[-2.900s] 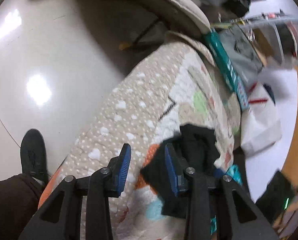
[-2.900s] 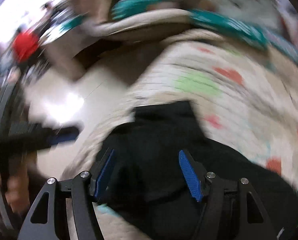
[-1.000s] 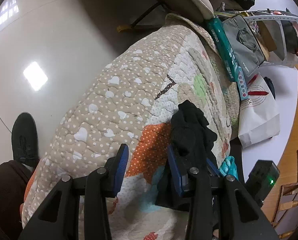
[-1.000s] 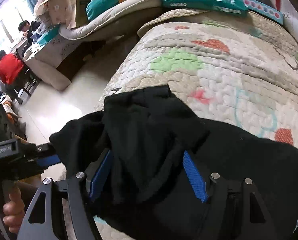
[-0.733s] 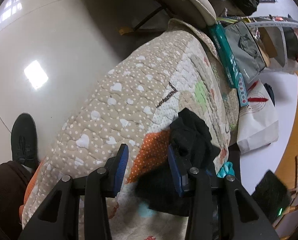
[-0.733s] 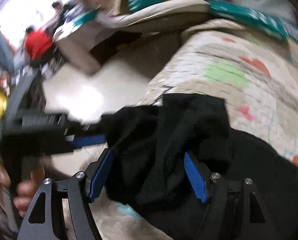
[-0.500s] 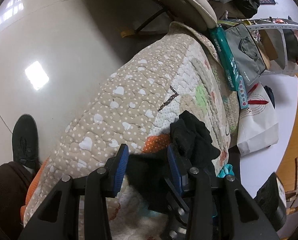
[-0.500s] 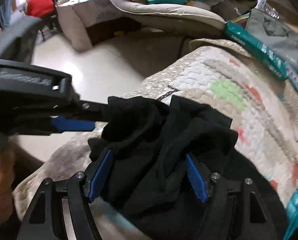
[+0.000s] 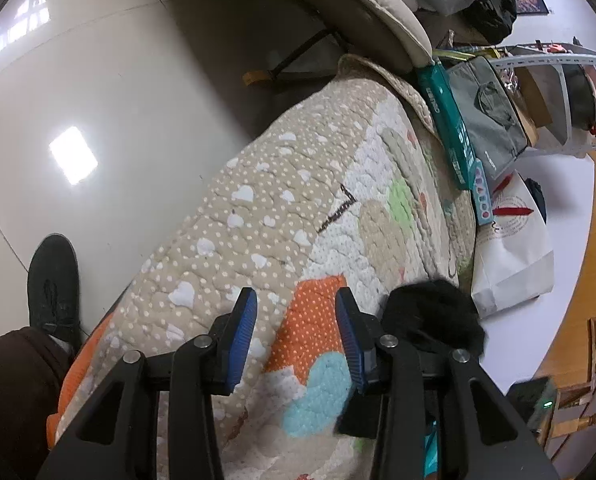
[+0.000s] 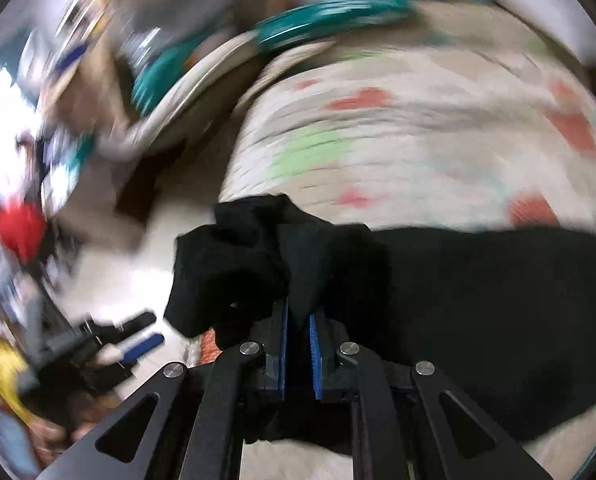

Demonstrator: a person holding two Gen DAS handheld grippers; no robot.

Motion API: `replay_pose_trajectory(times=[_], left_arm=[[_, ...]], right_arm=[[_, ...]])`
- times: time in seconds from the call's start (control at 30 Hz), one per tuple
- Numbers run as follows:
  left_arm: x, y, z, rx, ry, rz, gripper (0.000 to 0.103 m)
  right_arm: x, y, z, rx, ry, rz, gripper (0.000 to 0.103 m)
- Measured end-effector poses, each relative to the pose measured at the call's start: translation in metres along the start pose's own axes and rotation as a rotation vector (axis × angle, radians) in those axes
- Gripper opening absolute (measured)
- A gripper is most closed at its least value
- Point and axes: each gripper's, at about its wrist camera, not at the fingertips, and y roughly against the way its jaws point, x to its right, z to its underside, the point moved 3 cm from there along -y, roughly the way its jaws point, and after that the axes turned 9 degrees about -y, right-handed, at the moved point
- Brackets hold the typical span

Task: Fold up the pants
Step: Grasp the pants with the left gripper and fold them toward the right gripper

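The right gripper has just been closing and now pinches a bunched fold of the black pants between its blue pads. The pants lie spread across the quilt on the bed, near its front edge. The left gripper hangs with its jaws apart over bare quilt, gripping nothing; the pants bunch sits just beside its right finger. Step in hand: taking hold of the garment. The next move likely calls for spreading it flat before the first fold.

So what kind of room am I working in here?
Probably a cluttered living or storage room: a quilt covering a raised surface, a cushioned recliner behind it, and shelves crowded with bags.
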Motion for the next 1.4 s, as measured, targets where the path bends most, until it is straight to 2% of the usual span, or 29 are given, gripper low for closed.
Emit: replay_pose_trajectory(times=[0.03,0.07,0.1,0.13,0.17,0.2,0.23,0.27,0.33,0.43,0.53,0.6,0.67,0.7,0.77,0.87,0.97,1.03,1.17,1.27,1.4], left_arm=[[0.001,-0.001,0.001,-0.003,-0.003,0.000,0.039],[0.002,-0.002,0.002,-0.007,-0.007,0.000,0.039],[0.004,-0.004,0.004,-0.013,-0.013,0.001,0.039],[0.004,-0.005,0.005,-0.018,-0.015,0.003,0.039],[0.006,-0.007,0.007,-0.024,-0.019,0.007,0.039],[0.007,-0.009,0.009,-0.032,-0.026,0.010,0.039],[0.009,-0.010,0.011,-0.038,-0.035,0.011,0.039],[0.011,-0.012,0.013,-0.045,-0.046,0.009,0.039],[0.016,-0.016,0.020,-0.062,-0.075,0.001,0.039],[0.031,-0.026,0.036,-0.098,-0.151,-0.030,0.040],[0.055,-0.037,0.056,-0.147,-0.224,-0.026,0.041],[0.077,-0.048,0.069,-0.180,-0.289,-0.023,0.043],[0.098,-0.060,0.082,-0.212,-0.364,-0.036,0.043],[0.108,-0.066,0.089,-0.226,-0.405,-0.043,0.043],[0.118,-0.072,0.098,-0.244,-0.438,-0.039,0.043],[0.128,-0.083,0.105,-0.253,-0.466,-0.035,0.043],[0.137,-0.099,0.108,-0.253,-0.520,-0.068,0.043],[0.138,-0.106,0.108,-0.247,-0.534,-0.079,0.043],[0.138,-0.107,0.100,-0.233,-0.519,-0.047,0.043],[0.129,-0.107,0.093,-0.247,-0.465,0.002,0.043],[0.117,-0.105,0.087,-0.261,-0.378,0.078,0.041]], right_arm=[[0.029,0.010,-0.003,0.005,-0.092,-0.007,0.012],[0.060,0.018,-0.004,0.009,-0.182,0.029,0.014],[0.091,0.026,-0.003,0.016,-0.268,0.109,0.016],[0.114,0.034,-0.002,0.032,-0.338,0.174,0.025],[0.139,0.046,0.000,0.061,-0.422,0.228,0.038],[0.155,0.059,0.002,0.091,-0.476,0.253,0.046],[0.160,0.068,0.003,0.117,-0.490,0.258,0.054],[0.161,0.079,0.002,0.146,-0.475,0.266,0.055],[0.146,0.090,-0.004,0.172,-0.388,0.269,0.055],[0.112,0.091,-0.015,0.152,-0.274,0.203,0.055],[0.077,0.086,-0.027,0.138,-0.159,0.126,0.055],[0.055,0.071,-0.037,0.088,-0.059,0.109,0.055],[0.046,0.047,-0.046,0.039,0.002,0.103,0.060],[0.049,0.038,-0.049,0.023,0.014,0.117,0.061],[0.066,0.028,-0.053,0.053,-0.025,0.145,0.061],[0.095,0.017,-0.047,0.036,-0.161,0.068,0.061],[0.111,0.003,-0.039,0.004,-0.201,0.075,0.061],[0.110,-0.007,-0.035,-0.018,-0.189,0.051,0.061],[0.085,-0.011,-0.036,-0.032,-0.144,-0.030,0.057],[0.053,-0.012,-0.031,-0.061,-0.108,-0.133,0.057],[-0.003,-0.014,-0.008,-0.160,0.013,-0.288,0.058]])
